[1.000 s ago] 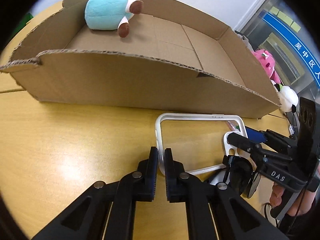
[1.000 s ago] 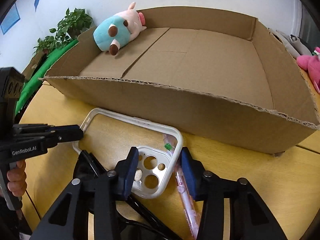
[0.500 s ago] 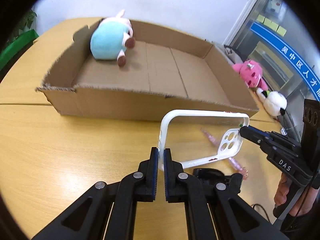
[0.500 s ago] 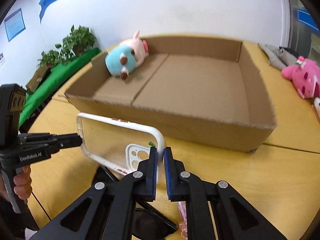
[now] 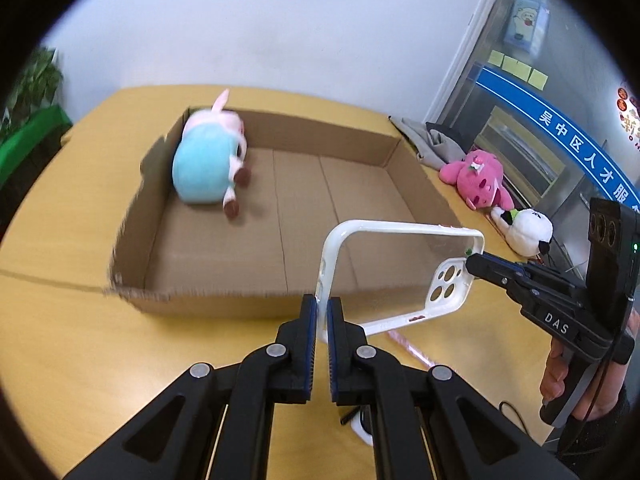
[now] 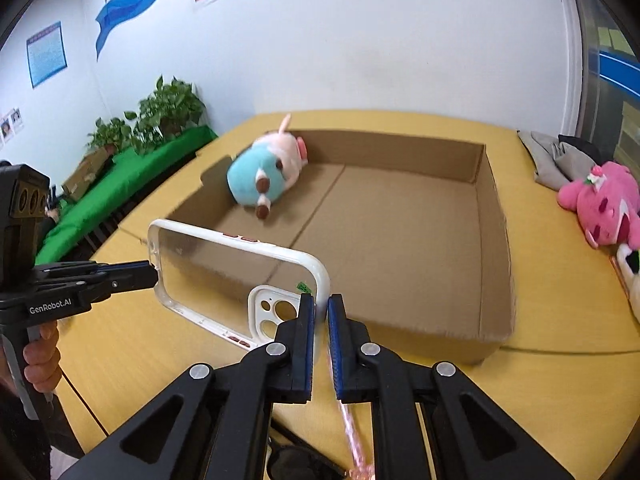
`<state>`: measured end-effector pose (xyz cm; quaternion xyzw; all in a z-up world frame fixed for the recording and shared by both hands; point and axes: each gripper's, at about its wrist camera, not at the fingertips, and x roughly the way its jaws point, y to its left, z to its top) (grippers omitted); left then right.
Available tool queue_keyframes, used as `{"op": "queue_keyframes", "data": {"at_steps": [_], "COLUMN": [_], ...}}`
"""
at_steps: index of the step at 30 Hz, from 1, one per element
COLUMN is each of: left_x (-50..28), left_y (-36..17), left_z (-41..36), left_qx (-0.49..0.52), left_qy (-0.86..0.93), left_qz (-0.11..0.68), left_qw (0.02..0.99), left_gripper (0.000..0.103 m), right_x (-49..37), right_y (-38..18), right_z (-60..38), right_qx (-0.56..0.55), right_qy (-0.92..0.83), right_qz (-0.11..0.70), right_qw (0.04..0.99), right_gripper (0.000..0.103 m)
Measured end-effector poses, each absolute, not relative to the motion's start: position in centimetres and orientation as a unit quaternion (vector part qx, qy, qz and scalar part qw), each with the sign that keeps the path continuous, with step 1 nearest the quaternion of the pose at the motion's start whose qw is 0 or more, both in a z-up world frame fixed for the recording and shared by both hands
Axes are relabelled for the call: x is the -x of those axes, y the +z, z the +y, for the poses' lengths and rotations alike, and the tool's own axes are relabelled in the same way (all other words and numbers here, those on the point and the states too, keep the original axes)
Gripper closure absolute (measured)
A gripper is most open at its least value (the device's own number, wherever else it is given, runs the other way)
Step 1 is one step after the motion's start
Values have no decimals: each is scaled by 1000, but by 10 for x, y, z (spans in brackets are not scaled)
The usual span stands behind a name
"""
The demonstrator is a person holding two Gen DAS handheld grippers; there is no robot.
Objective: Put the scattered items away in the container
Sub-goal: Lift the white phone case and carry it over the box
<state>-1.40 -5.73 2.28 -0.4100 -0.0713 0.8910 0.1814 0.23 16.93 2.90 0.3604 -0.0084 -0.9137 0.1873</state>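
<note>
Centrally, a phone case (image 5: 400, 276) with a clear back, white rim and white camera panel pierced by round holes is held in the air above the yellow table (image 5: 60, 340), at the near wall of the open cardboard box (image 5: 224, 300). Left gripper (image 5: 322, 304): jaws closed on the rim of one short end. Right gripper (image 6: 322, 304): jaws have just closed on the rim of the camera end. Inside the box lies a blue-and-pink plush (image 5: 208, 172). A pink pen (image 6: 352, 436) lies on the table below.
</note>
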Motion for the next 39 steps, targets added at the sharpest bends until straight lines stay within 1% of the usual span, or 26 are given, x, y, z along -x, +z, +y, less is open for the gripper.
{"op": "queue_keyframes", "data": {"at_steps": [9,14,32,39], "left_x": [52,78,169,207], "left_y": [71,78,61,47], "left_z": [-51,-48,-31,-25], "left_qx": [376,372,417,440], "left_qy": [909,912,896,885], "left_qz": [-57,-52,-35,-27], "left_qw": [172,165,151,148], "left_gripper": [99,99,99,99], "right_x": [50,78,166,209], "right_y": [70,83,74,57], "right_z": [176,178,187,188], "right_qx": [-324,-317,-356,-391], "right_qy": [-925,-927,-917,-905], "right_qz": [-16,-25,-52,-51], "right_qw": [196,197,175,157], "right_gripper": [95,95,96,96]}}
